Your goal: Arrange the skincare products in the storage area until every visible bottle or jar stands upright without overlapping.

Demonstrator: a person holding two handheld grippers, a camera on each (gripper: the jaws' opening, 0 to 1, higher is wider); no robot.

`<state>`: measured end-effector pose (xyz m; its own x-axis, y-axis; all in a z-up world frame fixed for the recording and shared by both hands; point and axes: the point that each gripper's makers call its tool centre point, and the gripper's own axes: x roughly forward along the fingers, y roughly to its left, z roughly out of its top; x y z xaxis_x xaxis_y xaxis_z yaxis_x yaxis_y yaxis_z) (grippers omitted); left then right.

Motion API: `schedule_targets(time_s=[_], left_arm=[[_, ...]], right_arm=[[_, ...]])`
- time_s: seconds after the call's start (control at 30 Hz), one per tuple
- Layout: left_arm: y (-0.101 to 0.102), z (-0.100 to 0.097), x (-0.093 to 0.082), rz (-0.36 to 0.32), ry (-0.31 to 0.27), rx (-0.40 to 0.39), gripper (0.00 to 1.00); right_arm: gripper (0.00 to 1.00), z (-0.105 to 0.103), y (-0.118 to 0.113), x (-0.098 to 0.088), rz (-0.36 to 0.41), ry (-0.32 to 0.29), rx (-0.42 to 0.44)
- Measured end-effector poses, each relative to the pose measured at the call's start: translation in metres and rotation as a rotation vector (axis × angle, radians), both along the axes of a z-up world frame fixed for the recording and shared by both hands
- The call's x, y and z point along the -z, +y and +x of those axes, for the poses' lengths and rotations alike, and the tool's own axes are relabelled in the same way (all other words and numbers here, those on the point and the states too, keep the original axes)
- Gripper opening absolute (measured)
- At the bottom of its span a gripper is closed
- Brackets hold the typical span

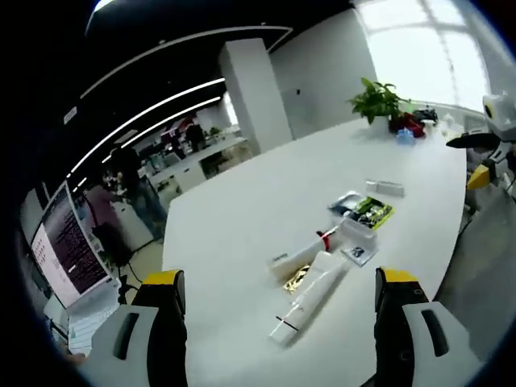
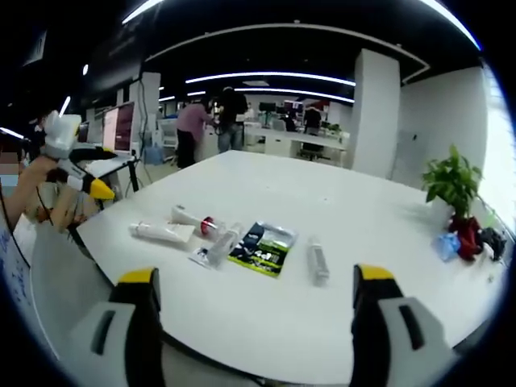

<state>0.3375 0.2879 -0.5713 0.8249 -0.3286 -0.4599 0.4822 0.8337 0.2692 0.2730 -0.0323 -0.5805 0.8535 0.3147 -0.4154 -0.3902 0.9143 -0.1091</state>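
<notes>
Left gripper: grey moulded jaws with yellow tips, spread wide, nothing between them, held above the near edge of the desk
Right gripper: same grey and yellow build, jaws spread apart and empty, over the opposite edge of the desk; it also shows at the far right of the left gripper view
Desk: broad, smooth, matt white top with rounded corners
White tube: long soft squeeze tube, lying flat, nearest the left gripper; in the right gripper view it lies at the left end of the group
Red-capped tube: white, lying on its side just beside the white tube, with a small gold-coloured item touching both
Clear bottle: see-through plastic, cylindrical, lying down on a small card
Sachet pack: flat glossy packet, dark with green print, in the middle of the group
Small clear bottle: slim, lying on its side, apart from the rest, beyond the pack
Potted plant: leafy green, upright near the desk's far end
Monitor: lit screen with lines of text, beside the desk
</notes>
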Motion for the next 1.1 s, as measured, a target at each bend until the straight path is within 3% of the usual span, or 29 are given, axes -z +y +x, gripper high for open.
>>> schedule_targets(time_s=[0.63, 1.0, 1.1], left_arm=[[-0.034, 0.046, 0.033, 0.184, 0.102, 0.268, 0.87], [-0.048, 0.071, 0.051, 0.273, 0.149, 0.385, 0.71], [-0.051, 0.078, 0.057, 0.334, 0.158, 0.429, 0.70]], right_arm=[[1.00, -0.004, -0.001, 0.001, -0.002, 0.009, 0.000], [1.00, -0.005, 0.000, 0.004, -0.002, 0.020, -0.009], [1.00, -0.005, 0.000, 0.004, -0.005, 0.023, -0.011]])
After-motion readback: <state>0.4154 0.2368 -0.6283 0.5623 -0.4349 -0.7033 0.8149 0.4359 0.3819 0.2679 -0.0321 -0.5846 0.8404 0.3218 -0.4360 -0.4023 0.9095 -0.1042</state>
